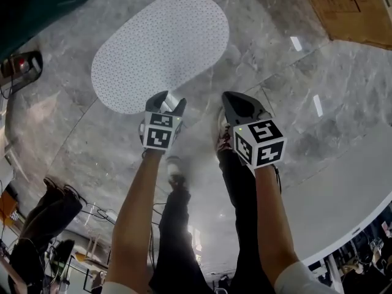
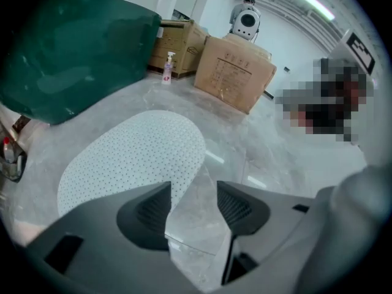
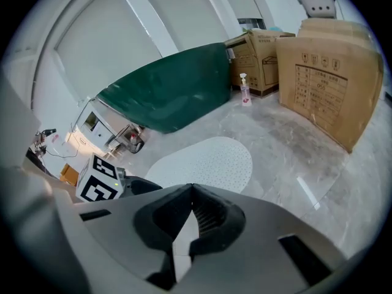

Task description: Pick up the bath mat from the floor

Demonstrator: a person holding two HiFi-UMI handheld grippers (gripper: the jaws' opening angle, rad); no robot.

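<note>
**Mat flat on the floor, both grippers aimed at its near end**

The white oval bath mat with tiny dots [image 1: 160,48] lies flat on the grey marble floor [image 1: 294,78], right in front of the person. The left gripper [image 2: 193,192] points down at the mat's near edge with its jaws spread and only bare floor between them, so I'd say it's lining up to pinch that edge. The right gripper [image 3: 191,192] sits just beside it off the mat, jaws pressed together on nothing, probably the helper. Further out there's a big dark green covered shape [image 2: 79,48], brown cardboard boxes [image 2: 236,72] and a small pump bottle [image 2: 167,68], all well clear, so nothing blocks the way.
</note>
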